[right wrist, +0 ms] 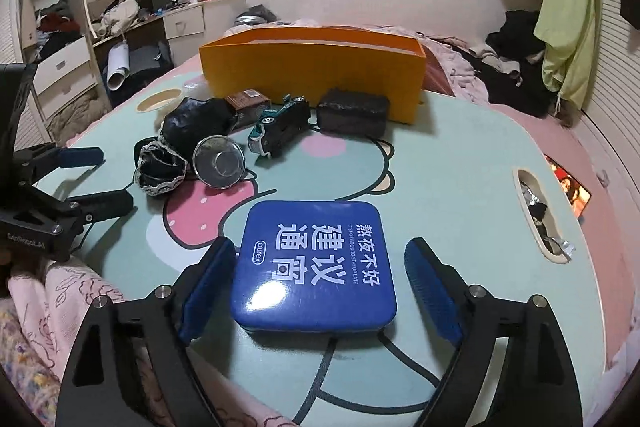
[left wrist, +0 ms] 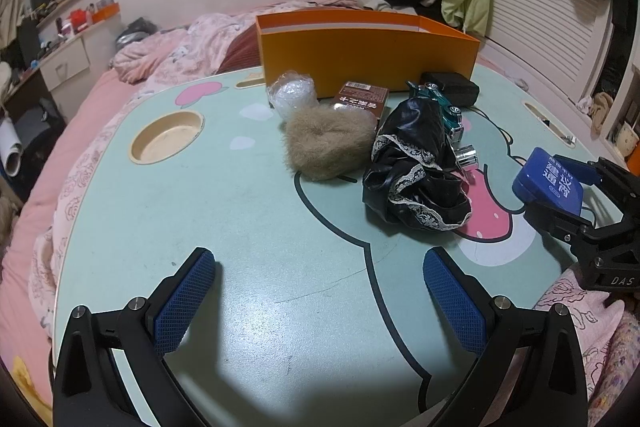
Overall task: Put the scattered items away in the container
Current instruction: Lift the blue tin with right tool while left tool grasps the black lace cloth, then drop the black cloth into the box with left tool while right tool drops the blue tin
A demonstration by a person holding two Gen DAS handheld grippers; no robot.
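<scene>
An orange box [left wrist: 368, 55] stands open at the table's far side; it also shows in the right wrist view [right wrist: 316, 67]. In front of it lie a furry brown scrunchie [left wrist: 330, 143], a clear plastic wad [left wrist: 292, 95], a brown carton [left wrist: 362, 99], black lace fabric [left wrist: 416, 167], a teal toy car [right wrist: 278, 127], a silver cup [right wrist: 219, 161] and a black pouch [right wrist: 354, 113]. My left gripper [left wrist: 320, 297] is open and empty above the near table. My right gripper [right wrist: 320, 287] is open, its pads on either side of a blue tin [right wrist: 314, 265] that lies flat on the table.
The mint cartoon table [left wrist: 248, 227] has a round cup recess [left wrist: 166, 141] at far left and a handle slot [right wrist: 540, 215] at right. Pink bedding [left wrist: 36, 187] surrounds it. Drawers and shelves [right wrist: 72, 67] stand beyond on the left.
</scene>
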